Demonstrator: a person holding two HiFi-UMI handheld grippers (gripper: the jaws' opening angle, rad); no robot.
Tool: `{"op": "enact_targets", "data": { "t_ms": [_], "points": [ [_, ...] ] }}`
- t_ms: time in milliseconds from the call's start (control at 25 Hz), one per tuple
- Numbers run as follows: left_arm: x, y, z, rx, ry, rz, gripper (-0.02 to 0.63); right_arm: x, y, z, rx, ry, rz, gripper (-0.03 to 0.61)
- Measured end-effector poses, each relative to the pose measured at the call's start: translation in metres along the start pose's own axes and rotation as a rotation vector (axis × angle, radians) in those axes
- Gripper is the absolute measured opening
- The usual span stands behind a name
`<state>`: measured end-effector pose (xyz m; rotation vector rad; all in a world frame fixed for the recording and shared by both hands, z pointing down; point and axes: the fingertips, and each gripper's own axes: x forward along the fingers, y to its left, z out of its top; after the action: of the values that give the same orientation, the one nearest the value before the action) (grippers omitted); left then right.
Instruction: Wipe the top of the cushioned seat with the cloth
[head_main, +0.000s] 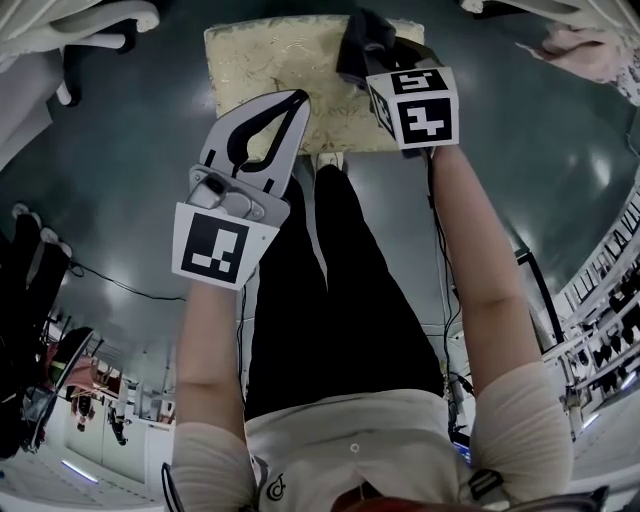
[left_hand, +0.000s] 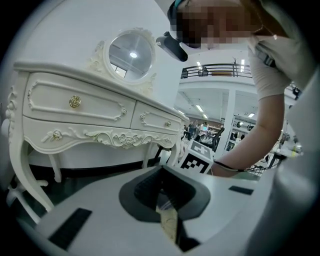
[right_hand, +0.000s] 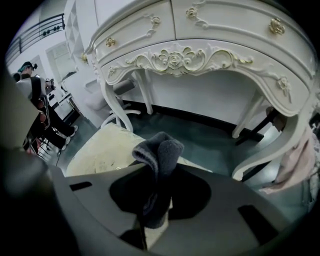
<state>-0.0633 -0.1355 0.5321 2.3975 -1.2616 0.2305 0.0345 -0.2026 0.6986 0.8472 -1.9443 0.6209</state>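
The cushioned seat (head_main: 265, 60) is a cream patterned square at the top of the head view, and it also lies below the jaws in the right gripper view (right_hand: 97, 150). My right gripper (head_main: 372, 58) hangs over the seat's right part, shut on a dark grey cloth (head_main: 360, 40) that sticks up bunched between the jaws (right_hand: 161, 147). Whether the cloth touches the cushion I cannot tell. My left gripper (head_main: 298, 98) is over the seat's front edge, jaws shut with their tips together and nothing held. In the left gripper view (left_hand: 161, 175) it points toward the dressing table.
A white ornate dressing table (right_hand: 200, 55) with gold knobs and an oval mirror (left_hand: 131, 55) stands just beyond the seat. A pink cloth (head_main: 590, 50) hangs at the right. The person's black-trousered legs (head_main: 330, 300) stand right before the seat. Dark green floor surrounds it.
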Motion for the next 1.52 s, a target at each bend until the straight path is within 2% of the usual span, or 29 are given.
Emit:
{"op": "enact_targets", "data": {
  "t_ms": [480,720,1040,1240,1520],
  "points": [
    [0.018,-0.035,-0.002,-0.016,0.0,0.003,0.012,-0.023,-0.07,-0.034,0.005,0.077,-0.09,0.072],
    [0.003,-0.038,0.0,-0.022,0.011,0.0,0.012,-0.042,-0.07,-0.033,0.007,0.075,-0.131,0.072],
    [-0.048,-0.017,0.014,-0.012,-0.017,0.037,0.012,-0.069,0.017,-0.003,0.003,0.024,-0.022,0.072],
    [-0.09,0.01,0.009,0.016,-0.017,0.073,0.012,-0.056,0.083,0.009,0.023,0.012,0.046,0.072],
    [-0.145,0.041,-0.01,0.028,-0.012,0.076,0.012,-0.023,0.188,0.023,-0.04,0.024,0.139,0.072]
  ]
}}
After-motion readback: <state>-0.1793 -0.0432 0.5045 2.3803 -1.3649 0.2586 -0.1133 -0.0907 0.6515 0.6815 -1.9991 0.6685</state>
